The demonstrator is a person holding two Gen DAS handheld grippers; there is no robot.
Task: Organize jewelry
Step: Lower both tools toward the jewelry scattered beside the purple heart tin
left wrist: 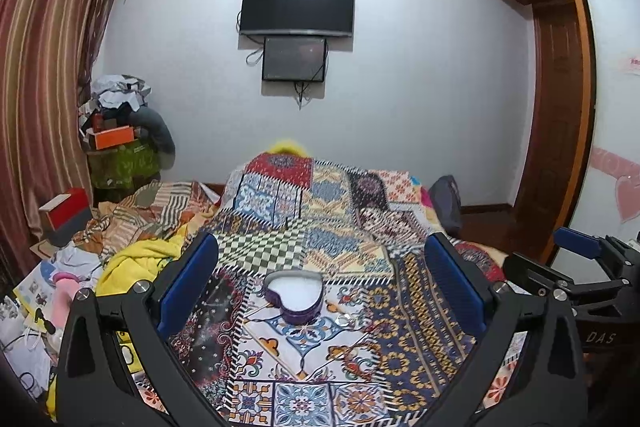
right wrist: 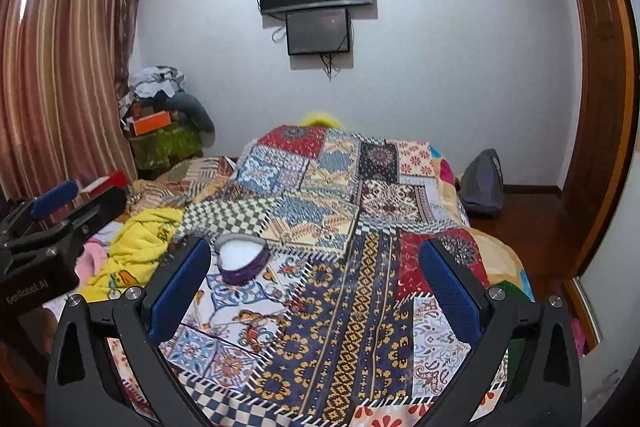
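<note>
Heart-shaped purple box (left wrist: 294, 293) on patchwork blanket (left wrist: 420, 307), ahead between left gripper (left wrist: 320, 267) wide-spread fingers, right gripper (right wrist: 316, 267) likewise spread, empty

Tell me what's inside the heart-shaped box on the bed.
The purple heart-shaped box sits open, showing only a white lining; no jewelry is visible inside. Its near wall hides the front of the interior. A small ring lies outside on the patchwork blanket.

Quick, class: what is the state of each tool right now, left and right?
Left tool: open, holding nothing; the heart-shaped box sits on the patchwork blanket ahead between its fingers, untouched.
Right tool: open, holding nothing.
</note>
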